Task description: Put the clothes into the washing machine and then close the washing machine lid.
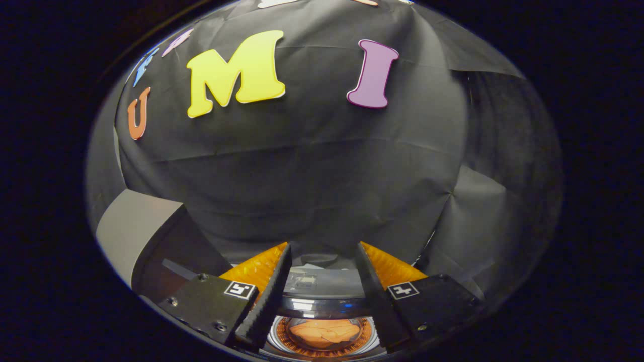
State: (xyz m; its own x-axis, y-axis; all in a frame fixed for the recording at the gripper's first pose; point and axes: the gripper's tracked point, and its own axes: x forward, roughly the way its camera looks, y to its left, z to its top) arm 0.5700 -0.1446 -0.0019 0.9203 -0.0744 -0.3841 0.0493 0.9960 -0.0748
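— What is your hand-held gripper [323, 251] doing?

— Its two fingers stand apart with nothing between them, above the machine, pointing toward the black cloth wall [322, 171].

— Where are the clothes?

— I see a crumpled orange garment [324, 333] lying inside the round drum of the washing machine [322, 294], low between my fingers. The drum's perforated wall glows orange around it, inside a shiny silver rim.

— And the lid?

— I cannot tell whether the clear part over the drum is a lid or an open mouth. A grey panel [133, 229] stands off beside my left finger.
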